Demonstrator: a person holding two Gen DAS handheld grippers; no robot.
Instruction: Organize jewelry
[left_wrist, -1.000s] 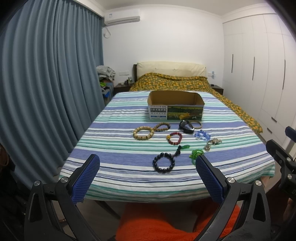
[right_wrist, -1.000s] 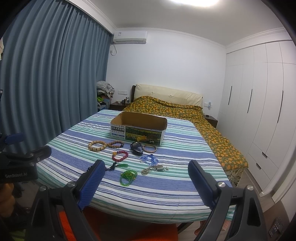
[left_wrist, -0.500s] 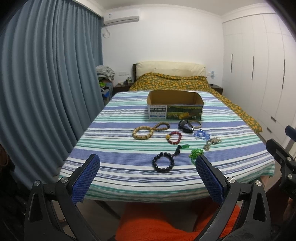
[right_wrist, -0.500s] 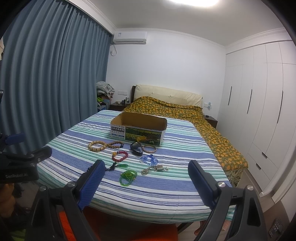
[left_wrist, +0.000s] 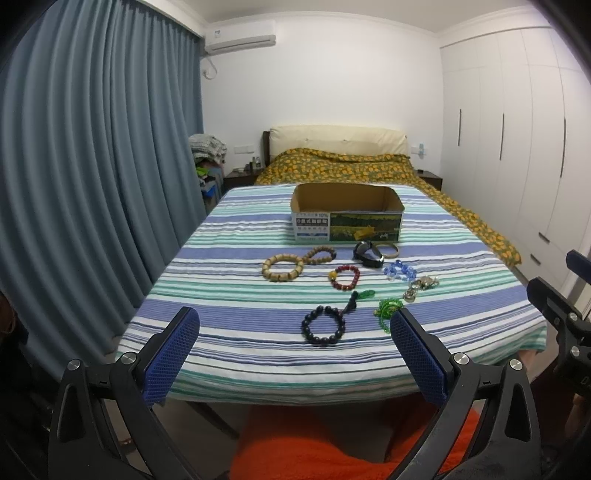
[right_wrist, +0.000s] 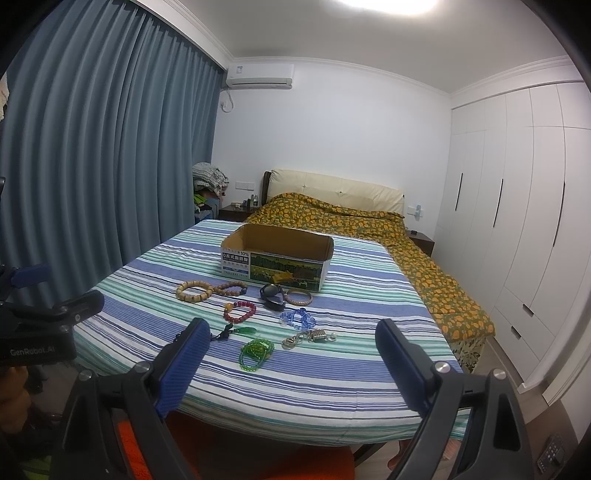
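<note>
Several bracelets lie on a striped bedsheet (left_wrist: 229, 295) in front of an open cardboard box (left_wrist: 346, 213) (right_wrist: 277, 254). Nearest me is a dark bead bracelet (left_wrist: 324, 325), then a green bead one (left_wrist: 388, 309) (right_wrist: 255, 352), a red one (left_wrist: 345, 277) (right_wrist: 240, 311), a tan wooden one (left_wrist: 282, 268) (right_wrist: 193, 290), a blue one (left_wrist: 399, 269) (right_wrist: 297, 319) and a metal keyring (left_wrist: 421, 287) (right_wrist: 310, 336). My left gripper (left_wrist: 295, 350) is open, short of the bed's near edge. My right gripper (right_wrist: 291, 356) is open too, held just before the bed's corner.
Blue curtains (left_wrist: 92, 184) hang along the left. White wardrobes (right_wrist: 517, 221) line the right wall. An orange-patterned quilt (left_wrist: 343, 166) covers the far bed. An orange cushion (left_wrist: 332, 450) sits below my left gripper. The other gripper's body shows at each view's edge.
</note>
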